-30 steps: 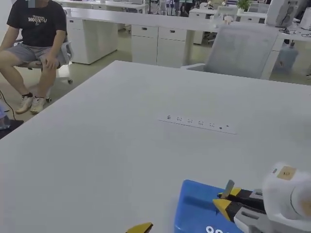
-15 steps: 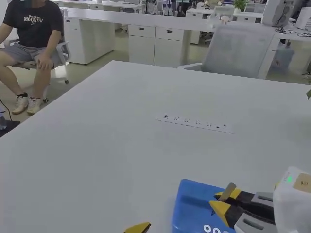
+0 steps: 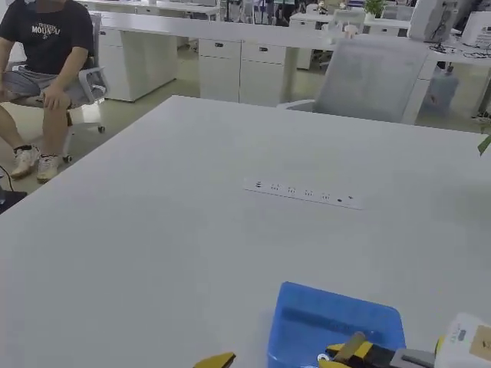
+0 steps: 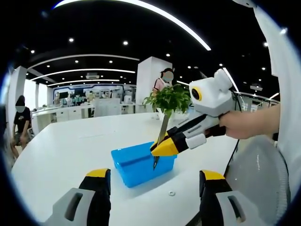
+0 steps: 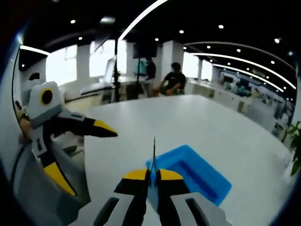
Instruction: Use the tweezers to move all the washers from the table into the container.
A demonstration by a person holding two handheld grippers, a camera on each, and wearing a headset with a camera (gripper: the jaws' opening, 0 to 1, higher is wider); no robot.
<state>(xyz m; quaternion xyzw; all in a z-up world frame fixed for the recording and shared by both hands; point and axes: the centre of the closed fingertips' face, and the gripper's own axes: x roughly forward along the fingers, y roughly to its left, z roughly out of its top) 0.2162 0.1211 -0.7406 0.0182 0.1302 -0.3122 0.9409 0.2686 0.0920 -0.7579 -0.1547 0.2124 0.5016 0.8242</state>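
1. The left gripper [image 4: 155, 176] holds its two yellow-tipped jaws spread wide apart, low over the white table top [image 4: 66, 155].
2. Just ahead of those jaws, a little right of their midline, one small silver ring-shaped washer [image 4: 171, 193] lies flat on the table.
3. Just past the washer and apart from it, the blue rectangular plastic container [image 4: 136, 165] stands straight ahead of the left gripper.
4. The right gripper [image 5: 154, 175] has its jaws pressed together on the thin metal tweezers [image 5: 154, 149], which stick straight out from between its tips.
5. In the left gripper view, the right gripper reaches in from the right above the container. The tweezers slant down to the container's near right corner, and it cannot be told whether they touch it.
6. From the right gripper, the container lies just ahead and to the right, with the left gripper off to the left.
7. Well beyond the container, a long white power strip [image 3: 303, 192] sits in the table.
8. Farthest off are a grey mesh office chair [image 3: 372, 77] and a seated person in a dark T-shirt [image 3: 46, 42].
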